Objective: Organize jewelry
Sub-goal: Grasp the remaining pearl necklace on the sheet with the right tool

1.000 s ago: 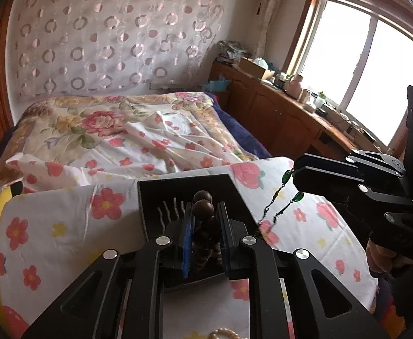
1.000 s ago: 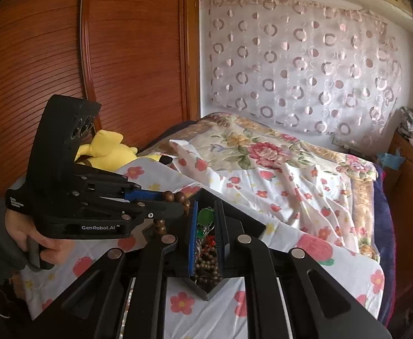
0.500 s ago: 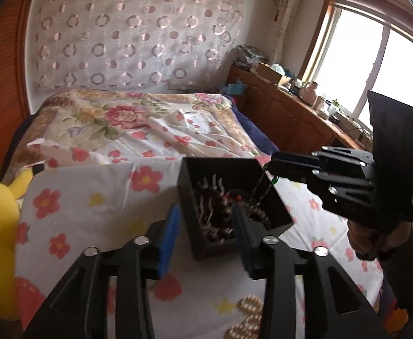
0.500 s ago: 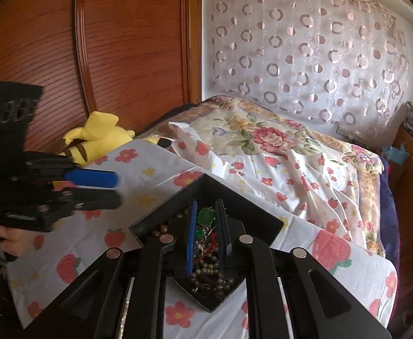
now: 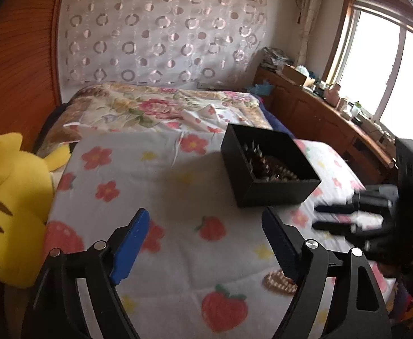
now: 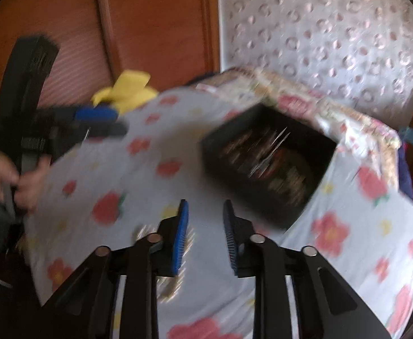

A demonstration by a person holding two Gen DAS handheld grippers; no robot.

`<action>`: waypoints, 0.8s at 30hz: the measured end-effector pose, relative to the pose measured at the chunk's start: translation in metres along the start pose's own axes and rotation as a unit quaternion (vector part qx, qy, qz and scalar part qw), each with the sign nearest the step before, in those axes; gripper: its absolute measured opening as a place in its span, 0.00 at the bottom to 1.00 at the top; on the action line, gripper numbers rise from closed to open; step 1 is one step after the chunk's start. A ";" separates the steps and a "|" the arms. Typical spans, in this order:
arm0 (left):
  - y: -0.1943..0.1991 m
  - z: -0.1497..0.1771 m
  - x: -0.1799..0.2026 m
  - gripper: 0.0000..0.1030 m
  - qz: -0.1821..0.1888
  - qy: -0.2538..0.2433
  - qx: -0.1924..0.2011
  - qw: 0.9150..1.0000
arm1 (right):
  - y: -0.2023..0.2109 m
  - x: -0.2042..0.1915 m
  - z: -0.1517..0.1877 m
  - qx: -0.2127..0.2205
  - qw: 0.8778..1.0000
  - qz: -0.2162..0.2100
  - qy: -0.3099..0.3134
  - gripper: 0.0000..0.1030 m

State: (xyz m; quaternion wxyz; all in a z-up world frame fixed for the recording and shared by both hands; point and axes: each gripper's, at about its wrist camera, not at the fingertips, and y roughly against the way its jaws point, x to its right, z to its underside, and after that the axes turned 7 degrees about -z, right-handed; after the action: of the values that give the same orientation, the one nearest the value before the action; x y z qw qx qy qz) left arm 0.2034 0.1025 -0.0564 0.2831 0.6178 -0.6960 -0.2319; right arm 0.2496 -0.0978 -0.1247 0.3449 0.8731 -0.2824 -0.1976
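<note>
Black and open-topped, the jewelry box sat on the flowered cloth, with dark beads and thin metal pieces heaped inside (the right wrist view was too smeared to sort one piece from another). The left gripper hung over bare cloth with its jaws spread wide and nothing between them, probably readied for another pick. A pale beaded piece lay on the cloth just beside its right finger, well short of the box, so it was likely the next thing to go in. The right gripper pointed at the cloth near the box's near corner, jaws parted by a narrow gap and empty. A yellow plush toy rested at the cloth's left edge, out of the way. Most of the jewelry seemed already gathered in the box.
</note>
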 end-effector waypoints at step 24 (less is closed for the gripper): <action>0.031 0.030 -0.055 0.79 -0.066 0.053 -0.005 0.996 | -0.029 -0.037 0.037 -0.064 0.998 -0.007 0.019 0.18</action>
State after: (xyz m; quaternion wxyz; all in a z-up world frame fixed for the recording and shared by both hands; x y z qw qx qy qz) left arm 0.1645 0.1602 -0.0637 0.3069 0.6725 -0.6362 -0.2208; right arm 0.2119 -0.0751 -0.1650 0.4035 0.8551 -0.2562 -0.2010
